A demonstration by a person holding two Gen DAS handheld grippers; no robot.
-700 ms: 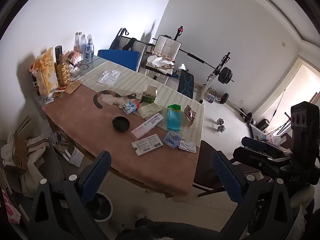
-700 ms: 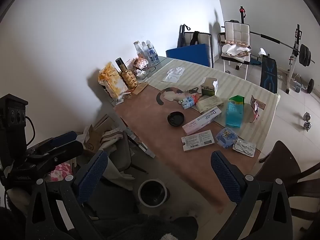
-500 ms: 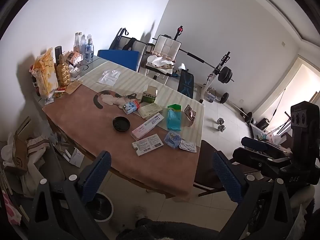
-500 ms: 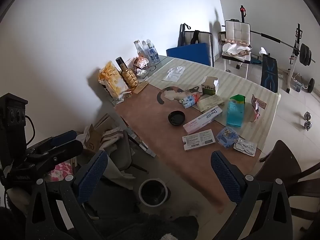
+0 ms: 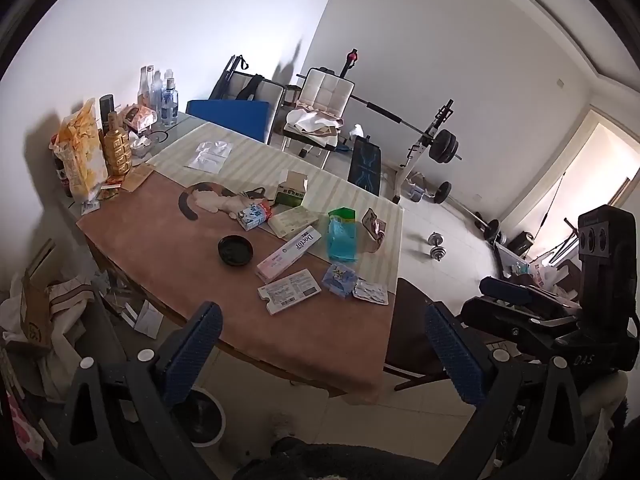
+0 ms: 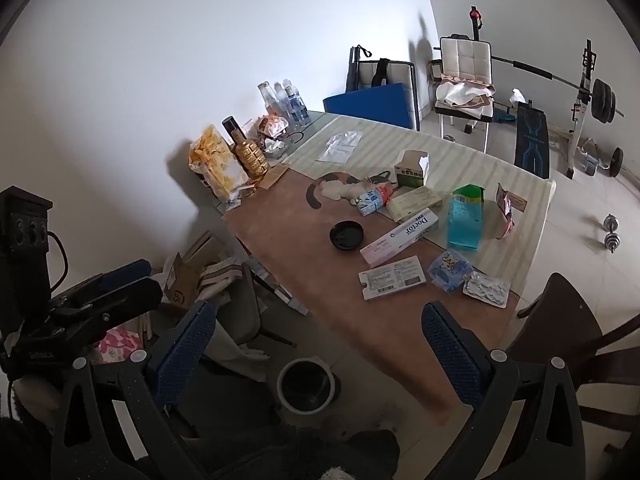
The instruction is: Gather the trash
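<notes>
Collecting has not begun: both the left gripper [image 5: 320, 344] and right gripper [image 6: 316, 344] hang short of the table [image 5: 168, 248], fingers wide and empty. Trash, such as the flat box [image 5: 289, 291], lies mid-frame; the bin [image 6: 306, 383] sits bottom centre. Next, reach in over one piece. Since the earlier frame, almost nothing has shifted.

Left gripper [image 5: 322, 348]: black plastic frame, two fingers with blue dimpled pads [image 5: 191, 350], round white screw caps on the finger arms. Right gripper [image 6: 320, 346] is the same build, black with blue textured pads [image 6: 452, 356] and white caps; seen from the left view its black body carries a boxy block with three round holes and pale lettering, possibly "DAS". A black cable [image 6: 60, 252] loops off the left unit's block.
</notes>
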